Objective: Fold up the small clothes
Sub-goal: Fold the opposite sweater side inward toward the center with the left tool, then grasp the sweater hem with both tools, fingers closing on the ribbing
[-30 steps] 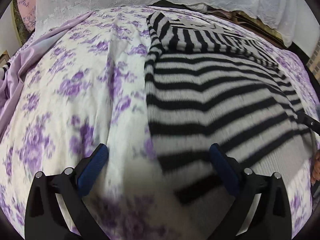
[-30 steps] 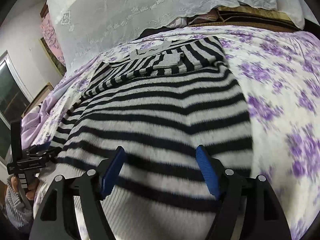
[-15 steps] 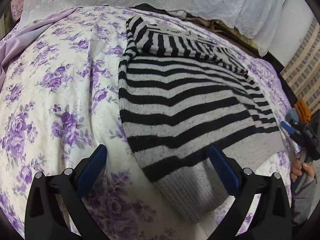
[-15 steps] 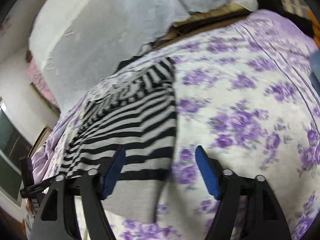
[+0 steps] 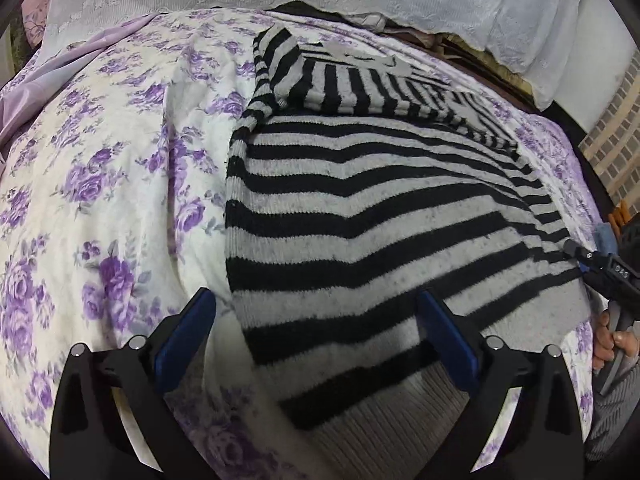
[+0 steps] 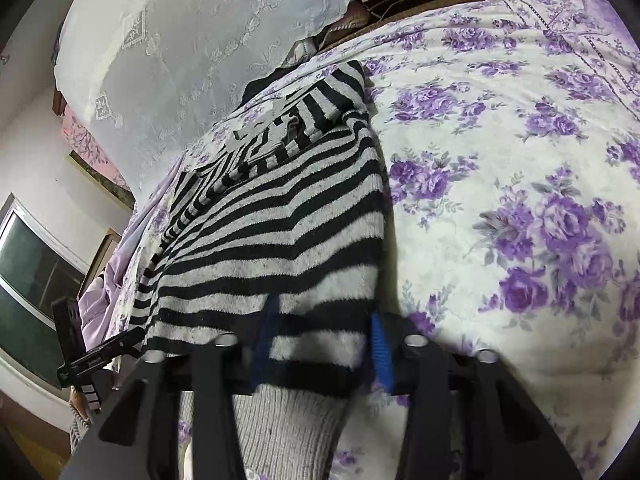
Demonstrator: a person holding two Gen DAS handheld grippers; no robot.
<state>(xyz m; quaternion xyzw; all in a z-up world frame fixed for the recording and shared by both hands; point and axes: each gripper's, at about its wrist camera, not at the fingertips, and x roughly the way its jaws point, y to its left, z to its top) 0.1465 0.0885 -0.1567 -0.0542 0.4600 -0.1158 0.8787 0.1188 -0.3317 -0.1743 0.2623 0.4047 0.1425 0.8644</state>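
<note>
Pinching sweater [image 6: 280, 240] hem corner between right gripper [image 6: 320, 344] fingers so it lifts for the fold; left gripper [image 5: 316, 320] hovers spread, straddling the opposite hem edge on the bedspread [image 5: 100, 184].

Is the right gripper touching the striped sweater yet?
Touching. The right wrist view shows the right gripper with the striped sweater hem bunched between its blue pads, jaws partly closed around the fabric on the floral bedspread.
</note>
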